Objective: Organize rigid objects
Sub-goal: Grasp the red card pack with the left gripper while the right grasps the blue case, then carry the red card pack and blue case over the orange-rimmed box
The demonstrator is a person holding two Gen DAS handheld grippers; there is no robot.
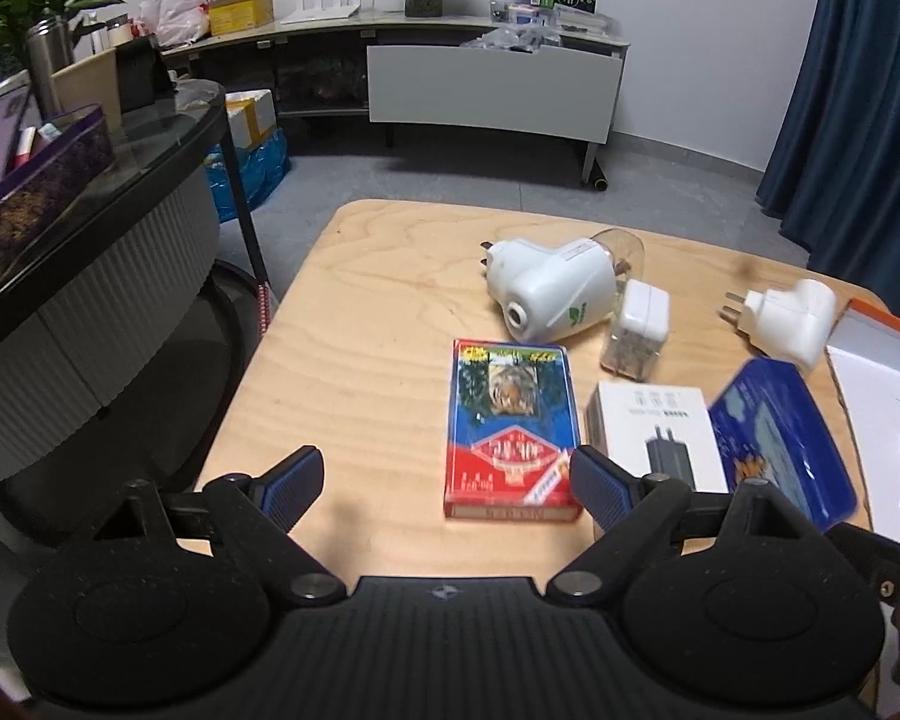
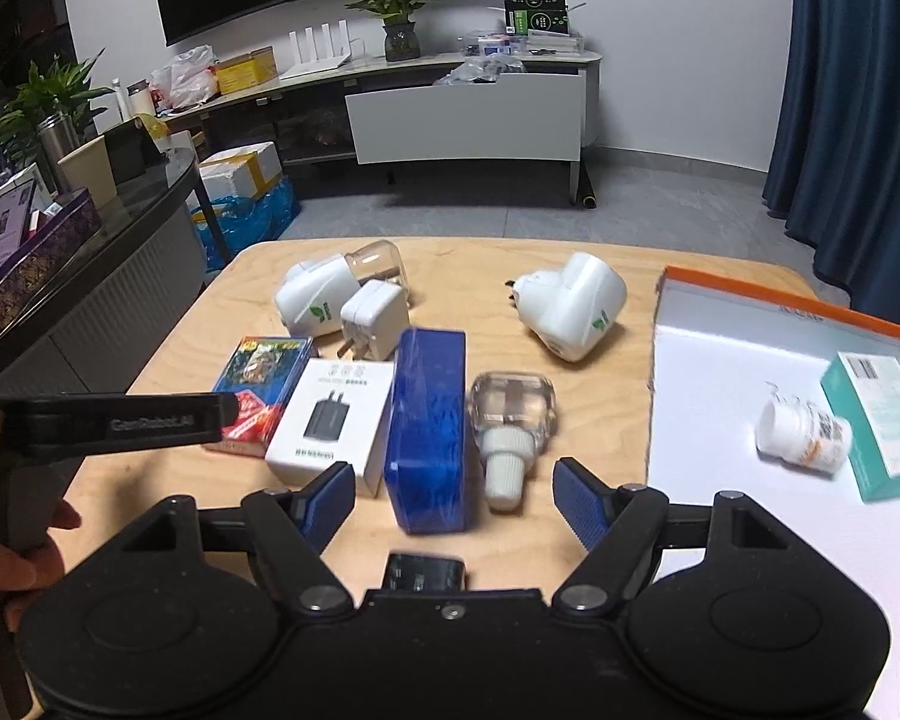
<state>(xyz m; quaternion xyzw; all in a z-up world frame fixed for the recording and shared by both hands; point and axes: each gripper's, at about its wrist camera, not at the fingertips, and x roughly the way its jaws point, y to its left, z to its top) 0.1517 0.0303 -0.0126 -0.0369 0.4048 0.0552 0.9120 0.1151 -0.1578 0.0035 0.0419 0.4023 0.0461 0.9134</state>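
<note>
On the wooden table point(image 1: 360, 324) lie a red and blue tiger box point(image 1: 510, 432), a white charger box point(image 1: 660, 426), a blue box point(image 1: 780, 432), two white plug-in devices point(image 1: 552, 294) point(image 1: 792, 318) and a small white adapter point(image 1: 639, 324). My left gripper point(image 1: 444, 489) is open and empty, low over the table near the tiger box. My right gripper point(image 2: 453, 501) is open and empty, its fingers either side of the blue box point(image 2: 429, 420) and a clear bottle with a white cap point(image 2: 510, 420). An orange-rimmed white tray point(image 2: 750, 324) holds a pill bottle point(image 2: 804, 432) and a teal box point(image 2: 882, 426).
A dark glass side table point(image 1: 150, 144) with boxes stands at the left. A TV cabinet point(image 1: 492, 90) runs along the far wall and a blue curtain point(image 1: 858, 90) hangs at the right. The left gripper's body point(image 2: 120, 420) reaches over the table's left part.
</note>
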